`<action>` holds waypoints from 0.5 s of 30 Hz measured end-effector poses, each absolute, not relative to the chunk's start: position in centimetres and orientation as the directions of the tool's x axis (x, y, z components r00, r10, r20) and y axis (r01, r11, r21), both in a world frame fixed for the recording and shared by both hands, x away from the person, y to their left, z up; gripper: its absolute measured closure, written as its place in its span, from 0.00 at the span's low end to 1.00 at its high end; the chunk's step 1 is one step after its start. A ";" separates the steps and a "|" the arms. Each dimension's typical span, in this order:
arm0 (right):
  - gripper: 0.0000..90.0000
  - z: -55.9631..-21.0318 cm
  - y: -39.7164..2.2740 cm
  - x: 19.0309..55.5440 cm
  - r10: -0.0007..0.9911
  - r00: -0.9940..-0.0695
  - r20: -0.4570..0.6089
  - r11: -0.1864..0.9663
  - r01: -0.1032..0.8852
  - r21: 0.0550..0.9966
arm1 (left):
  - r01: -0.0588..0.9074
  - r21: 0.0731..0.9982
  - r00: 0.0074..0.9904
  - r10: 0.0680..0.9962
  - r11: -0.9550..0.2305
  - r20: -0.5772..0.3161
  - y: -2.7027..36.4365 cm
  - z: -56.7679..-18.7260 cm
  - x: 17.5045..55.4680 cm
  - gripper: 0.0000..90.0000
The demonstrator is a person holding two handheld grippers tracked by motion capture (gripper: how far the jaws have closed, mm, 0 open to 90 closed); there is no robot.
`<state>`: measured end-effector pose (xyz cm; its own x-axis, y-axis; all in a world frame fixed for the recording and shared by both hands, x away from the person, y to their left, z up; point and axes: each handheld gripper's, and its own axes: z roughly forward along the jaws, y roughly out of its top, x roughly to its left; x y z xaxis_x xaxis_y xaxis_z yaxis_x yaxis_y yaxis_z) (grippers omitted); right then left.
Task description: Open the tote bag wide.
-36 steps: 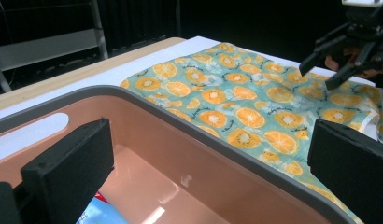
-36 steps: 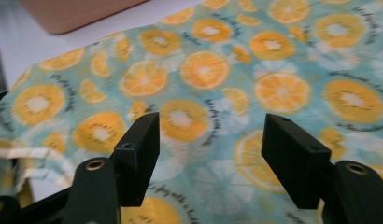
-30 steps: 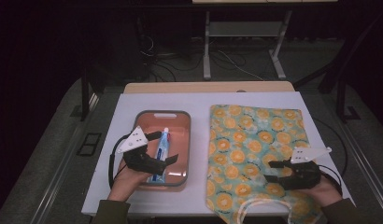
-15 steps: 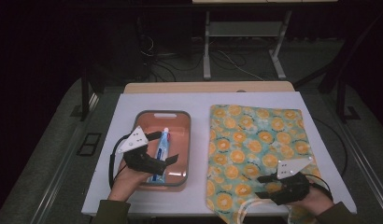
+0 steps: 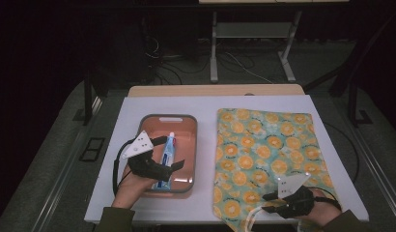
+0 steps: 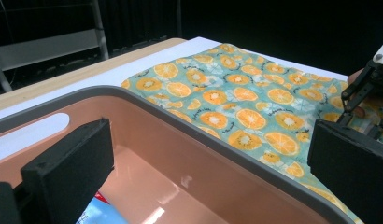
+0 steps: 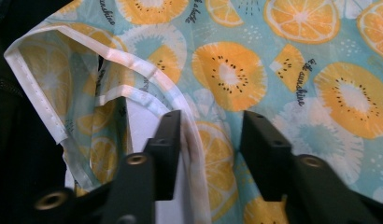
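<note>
Orange-print bag (image 7: 283, 60) has its white-edged corner between the right gripper's (image 7: 210, 140) closing, narrowly parted fingers (image 7: 168, 140).

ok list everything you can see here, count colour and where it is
white rectangular table top: one, white, centre of the high view, on a tan wooden table
salmon plastic tray with a grey rim: one, salmon and grey, left half of the table top
blue and white toothpaste tube: one, blue and white, lying in the tray
teal orange-slice print bag with white trim: one, teal and orange, flat on the right half
left gripper: one, black, jaws open over the tube in the tray
right gripper: one, black, jaws just been closing, astride the bag's near edge, white trim between them
</note>
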<state>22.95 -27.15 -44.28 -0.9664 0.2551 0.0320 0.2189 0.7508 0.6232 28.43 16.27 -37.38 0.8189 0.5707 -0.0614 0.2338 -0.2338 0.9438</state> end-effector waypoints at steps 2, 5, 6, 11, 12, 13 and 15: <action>0.83 -44.3 -27.2 23.0 0.257 -0.966 0.034 0.749 0.221 0.624 | 0.234 0.943 0.818 0.571 -0.235 -0.061 16.3 -37.4 28.4 0.00; 0.97 -44.3 -27.2 23.0 0.269 -0.963 0.029 0.747 0.227 0.625 | 0.234 0.944 0.818 0.572 -0.234 -0.061 16.3 -37.4 28.4 0.00; 0.97 -44.3 -27.2 23.0 0.269 -0.963 0.029 0.747 0.227 0.625 | 0.235 0.943 0.818 0.572 -0.234 -0.062 16.3 -37.4 28.4 0.00; 1.00 -44.3 -27.2 23.2 0.268 -0.963 0.033 0.745 0.229 0.626 | 0.235 0.943 0.818 0.572 -0.235 -0.061 16.2 -37.4 28.5 0.00; 1.00 -44.3 -27.2 23.3 0.274 -0.961 0.044 0.740 0.240 0.628 | 0.234 0.943 0.818 0.572 -0.236 -0.060 16.2 -37.4 28.5 0.00; 1.00 -44.3 -27.2 23.4 0.281 -0.958 0.056 0.734 0.252 0.631 | 0.235 0.943 0.818 0.572 -0.236 -0.061 16.2 -37.4 28.5 0.00; 1.00 -44.2 -27.1 23.7 0.298 -0.953 0.047 0.719 0.257 0.646 | 0.235 0.943 0.818 0.572 -0.236 -0.060 16.2 -37.4 28.5 0.00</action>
<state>23.67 -27.13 -44.19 -0.9534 0.2979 0.0474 0.2567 0.7190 0.6459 28.49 16.24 -37.38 0.8179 0.5721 -0.0604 0.2347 -0.2359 0.9430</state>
